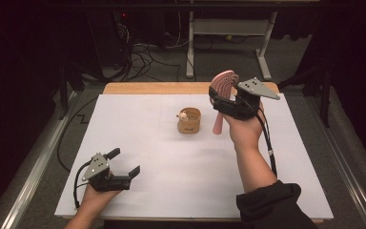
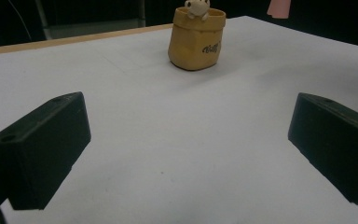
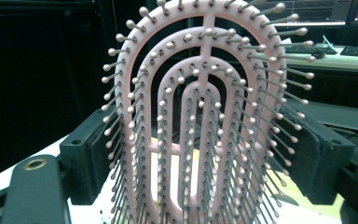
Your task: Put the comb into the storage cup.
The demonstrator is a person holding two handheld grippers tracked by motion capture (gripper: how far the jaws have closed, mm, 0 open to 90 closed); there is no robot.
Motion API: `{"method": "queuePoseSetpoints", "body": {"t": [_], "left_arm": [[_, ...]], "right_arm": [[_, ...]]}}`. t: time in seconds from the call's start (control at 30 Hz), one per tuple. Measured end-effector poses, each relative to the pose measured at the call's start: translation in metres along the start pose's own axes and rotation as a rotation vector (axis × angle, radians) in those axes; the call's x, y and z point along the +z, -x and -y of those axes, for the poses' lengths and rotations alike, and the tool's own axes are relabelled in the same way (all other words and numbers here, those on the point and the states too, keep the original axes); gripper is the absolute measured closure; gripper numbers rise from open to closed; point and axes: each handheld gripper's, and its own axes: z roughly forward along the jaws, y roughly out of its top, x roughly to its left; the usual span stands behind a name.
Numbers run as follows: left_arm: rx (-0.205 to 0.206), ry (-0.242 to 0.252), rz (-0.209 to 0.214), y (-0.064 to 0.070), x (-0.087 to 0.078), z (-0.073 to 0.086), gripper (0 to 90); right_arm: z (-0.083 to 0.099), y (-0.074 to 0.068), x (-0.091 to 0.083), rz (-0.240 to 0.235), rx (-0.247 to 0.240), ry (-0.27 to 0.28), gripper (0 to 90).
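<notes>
A pink vented hairbrush (image 1: 223,88) stands upright in my right gripper (image 1: 226,102), which is shut on its head above the table's right middle; the handle (image 1: 218,125) hangs down toward the table. In the right gripper view the brush head (image 3: 200,116) with its ball-tipped bristles sits squeezed between the two black jaws. A small tan cup (image 1: 189,120) with a little white figure at its rim stands at the table's centre, left of the brush. My left gripper (image 1: 124,162) rests low at the front left, open and holding nothing. The tan cup (image 2: 196,39) stands far ahead of its jaws.
A white sheet (image 1: 162,162) covers the table, with a wooden edge (image 1: 152,88) at the back. Behind the table are cables on the floor and a white desk frame (image 1: 228,38). Monitors and a keyboard (image 3: 354,49) show in the background.
</notes>
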Motion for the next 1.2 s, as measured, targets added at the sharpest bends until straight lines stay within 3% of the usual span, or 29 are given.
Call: {"method": "queuePoseSetpoints", "body": {"t": [0.6, 1.2], "left_arm": [[-0.005, -0.001, 0.007, 0.001, 0.001, 0.000, 0.0], [-0.007, -0.008, 0.008, 0.000, 0.002, 0.001, 0.0]], "right_arm": [[-0.006, -0.006, 0.019, -0.020, -0.002, 0.043, 20.3], [-0.011, -0.005, 0.031, -0.009, 0.007, 0.076, 20.2]]}}
